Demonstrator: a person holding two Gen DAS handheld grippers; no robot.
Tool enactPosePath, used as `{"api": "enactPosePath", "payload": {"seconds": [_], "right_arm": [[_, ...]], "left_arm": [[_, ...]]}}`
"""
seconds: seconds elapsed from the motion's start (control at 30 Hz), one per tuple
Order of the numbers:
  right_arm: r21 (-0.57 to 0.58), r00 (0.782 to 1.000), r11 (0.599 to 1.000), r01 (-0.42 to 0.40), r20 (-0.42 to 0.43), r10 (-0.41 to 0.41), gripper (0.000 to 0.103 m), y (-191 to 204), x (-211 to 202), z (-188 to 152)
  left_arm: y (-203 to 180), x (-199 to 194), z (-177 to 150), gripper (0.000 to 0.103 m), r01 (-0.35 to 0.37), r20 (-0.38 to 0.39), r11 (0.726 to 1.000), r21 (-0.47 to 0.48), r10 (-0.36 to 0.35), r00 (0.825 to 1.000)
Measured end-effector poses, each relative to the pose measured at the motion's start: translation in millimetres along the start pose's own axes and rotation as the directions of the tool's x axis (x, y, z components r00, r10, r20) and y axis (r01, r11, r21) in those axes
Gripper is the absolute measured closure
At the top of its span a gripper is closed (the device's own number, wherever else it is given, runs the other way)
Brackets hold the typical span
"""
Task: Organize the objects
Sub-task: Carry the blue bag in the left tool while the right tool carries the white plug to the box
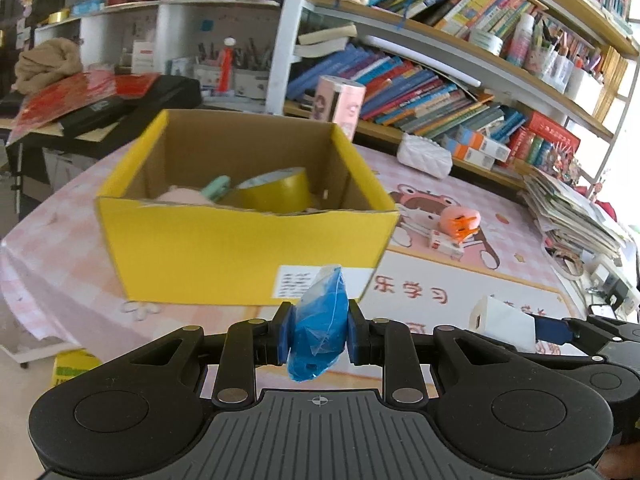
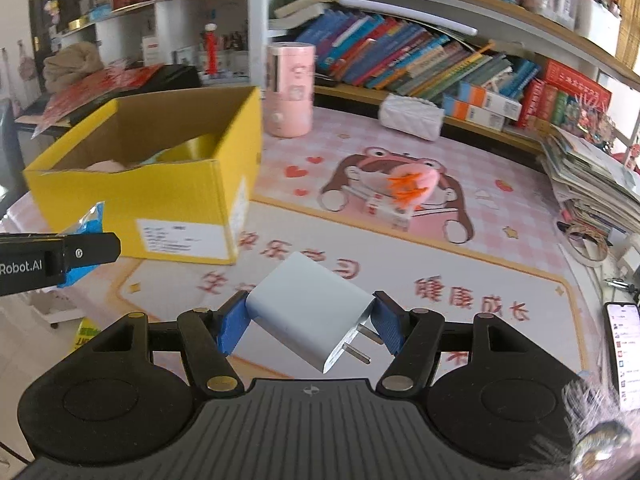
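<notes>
A small blue plastic packet (image 1: 319,326) is clamped between the pads of the left gripper (image 1: 319,334), and a white plug-in charger (image 2: 310,310) is clamped, tilted with its prongs toward the camera, in the right gripper (image 2: 310,320). Both loads are held above the mat just short of the yellow cardboard box (image 1: 248,248), which stands open and already holds a roll of yellow tape (image 1: 276,192) and a mint-green item.

The step in hand is judged to be delivery into the box. Each load should be carried clear over the near wall before the jaws are parted, one gripper at a time (the two are close together, and the opening is not wide). The charger is best released low, since it is hard and would bounce.

The desk is covered with a pink cartoon mat (image 2: 440,280); a pink toy with orange spikes (image 2: 410,184) is left on it. Crowded bookshelves (image 1: 420,92) are seen behind
</notes>
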State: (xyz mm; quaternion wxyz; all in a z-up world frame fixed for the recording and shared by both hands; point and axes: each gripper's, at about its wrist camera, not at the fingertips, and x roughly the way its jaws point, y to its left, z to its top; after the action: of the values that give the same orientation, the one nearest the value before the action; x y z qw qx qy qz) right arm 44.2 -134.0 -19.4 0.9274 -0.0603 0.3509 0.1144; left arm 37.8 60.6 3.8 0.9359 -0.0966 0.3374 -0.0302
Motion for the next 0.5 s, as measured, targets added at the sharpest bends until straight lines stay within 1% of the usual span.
{"api": "enactPosePath", "payload": {"seconds": [0.27, 0.5], "right_arm": [[-0.019, 0.999, 0.999, -0.043, 0.004, 0.043, 0.040, 41.8, -9.8, -9.7], [-0.037, 0.997, 0.997, -0.074, 0.006, 0.074, 0.040, 70.2, -15.5, -15.4]], "left_arm": [[29.2, -25.9, -9.0, 0.078, -0.027, 0.019, 1.000, 0.000, 0.027, 0.999], [51.7, -44.2, -16.1, 0.078, -0.052, 0.034, 0.999, -0.012, 0.053, 0.998]]}}
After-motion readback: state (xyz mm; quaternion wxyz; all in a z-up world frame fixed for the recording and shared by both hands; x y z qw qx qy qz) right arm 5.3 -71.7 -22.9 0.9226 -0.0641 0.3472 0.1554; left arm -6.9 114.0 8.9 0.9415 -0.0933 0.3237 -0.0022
